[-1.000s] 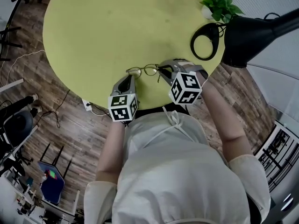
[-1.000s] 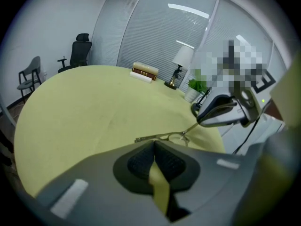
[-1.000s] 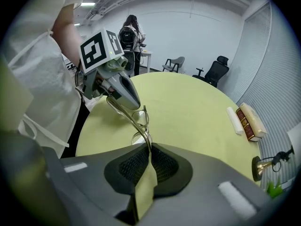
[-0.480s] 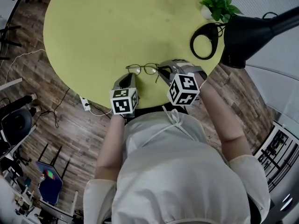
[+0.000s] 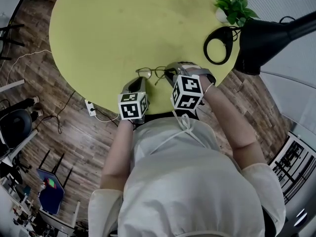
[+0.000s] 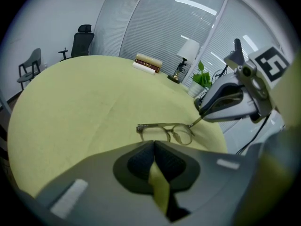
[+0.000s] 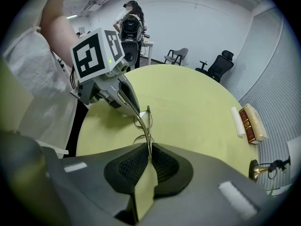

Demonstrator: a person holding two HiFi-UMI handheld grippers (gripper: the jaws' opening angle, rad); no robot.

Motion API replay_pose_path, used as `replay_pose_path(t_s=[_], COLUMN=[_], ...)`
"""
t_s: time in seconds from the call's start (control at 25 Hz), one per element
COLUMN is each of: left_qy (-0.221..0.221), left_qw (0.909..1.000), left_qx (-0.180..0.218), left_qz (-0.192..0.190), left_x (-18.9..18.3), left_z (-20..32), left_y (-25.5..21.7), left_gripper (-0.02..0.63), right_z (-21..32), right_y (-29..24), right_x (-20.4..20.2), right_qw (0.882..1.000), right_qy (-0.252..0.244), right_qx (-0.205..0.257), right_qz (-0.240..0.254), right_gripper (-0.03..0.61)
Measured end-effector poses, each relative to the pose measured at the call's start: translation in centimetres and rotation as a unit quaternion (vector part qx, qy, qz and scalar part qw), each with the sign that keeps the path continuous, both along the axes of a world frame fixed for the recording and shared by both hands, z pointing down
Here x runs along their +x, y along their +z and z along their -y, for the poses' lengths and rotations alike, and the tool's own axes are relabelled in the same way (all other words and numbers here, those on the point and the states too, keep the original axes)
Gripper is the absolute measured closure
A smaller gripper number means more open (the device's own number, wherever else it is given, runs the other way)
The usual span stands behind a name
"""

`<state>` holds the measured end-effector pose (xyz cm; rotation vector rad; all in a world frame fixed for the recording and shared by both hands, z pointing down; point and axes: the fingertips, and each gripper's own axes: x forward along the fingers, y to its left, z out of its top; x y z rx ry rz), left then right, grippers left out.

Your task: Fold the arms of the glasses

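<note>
Thin-framed glasses (image 5: 152, 73) lie on the round yellow-green table (image 5: 123, 28) near its front edge. My right gripper (image 5: 171, 74) stands at their right end. In the right gripper view the right arm of the glasses (image 7: 146, 126) runs between the pads of the right gripper (image 7: 149, 150), which still touch it as the jaws are opening. My left gripper (image 5: 135, 84) is just in front of the left lens, shut with nothing in it. From the left gripper (image 6: 153, 145) I see the glasses (image 6: 164, 132) lying ahead and the right gripper (image 6: 200, 115) on the arm's end.
A black desk lamp (image 5: 266, 33) and its ring-shaped base (image 5: 217, 43) stand at the table's right rim, with a potted plant (image 5: 234, 4) behind. Books (image 6: 148, 62) and a small table lamp (image 6: 188, 51) sit at the far side. The table's edge is right below my grippers.
The right gripper has shifted a little to the left, and the free end of the arm has swung leftwards towards the frame. The left gripper has hardly moved.
</note>
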<state>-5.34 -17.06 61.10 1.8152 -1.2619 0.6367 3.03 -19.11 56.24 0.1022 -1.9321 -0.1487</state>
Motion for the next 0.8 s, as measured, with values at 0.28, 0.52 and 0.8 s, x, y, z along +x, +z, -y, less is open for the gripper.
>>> replay_pose_path(t_s=[0.28, 0.52, 0.8], left_qy=[-0.021, -0.037, -0.038], left_qw=[0.9995, 0.9987, 0.9987], left_qx=[-0.005, -0.005, -0.009], left_qz=[-0.022, -0.035, -0.032], left_x=[-0.1, -0.4, -0.4], left_z=[0.0, -0.1, -0.2], left_y=[-0.1, 0.0, 0.1], left_gripper=[0.606, 0.606, 0.606], right_z=[-0.1, -0.1, 0.1], right_y=[0.8, 1.6, 2.6], right_x=[-1.8, -2.8, -3.6], right_qw=[1.0, 0.999, 0.999], right_qy=[0.001, 0.022, 0.026], right_qx=[-0.009, -0.028, -0.039], right_qz=[-0.002, 0.007, 0.014], right_gripper=[0.555, 0.555, 0.549])
